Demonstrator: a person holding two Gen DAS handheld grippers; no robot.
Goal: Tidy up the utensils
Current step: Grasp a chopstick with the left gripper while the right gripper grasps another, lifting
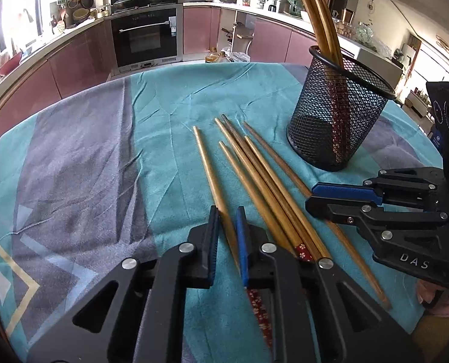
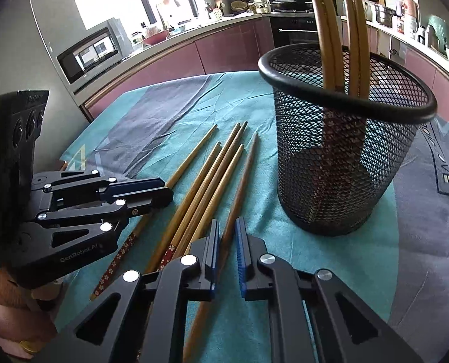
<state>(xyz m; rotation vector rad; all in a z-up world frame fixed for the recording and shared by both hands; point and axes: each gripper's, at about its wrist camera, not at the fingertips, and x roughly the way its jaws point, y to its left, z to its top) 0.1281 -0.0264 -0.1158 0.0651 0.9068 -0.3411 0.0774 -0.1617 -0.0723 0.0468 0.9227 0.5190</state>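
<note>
Left wrist: left gripper (image 1: 228,211) clamped on chopstick (image 1: 208,163); right gripper (image 2: 228,224) likewise (another chopstick (image 2: 245,175)).

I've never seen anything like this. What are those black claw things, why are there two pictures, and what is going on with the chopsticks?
Those claws are hand-held grippers, not a robot: a person holds one in each hand. Each carries a wide-angle camera looking along its two fingers, so you get one picture per hand. In the left-hand picture the left gripper fills the bottom and the right gripper shows at the side; the other picture mirrors that. A teal and grey tablecloth covers the table. Six wooden chopsticks lie on it beside a black mesh cup, which already holds a few upright chopsticks. Each gripper has closed on one: the left on the leftmost chopstick, the right on the rightmost chopstick.
</note>
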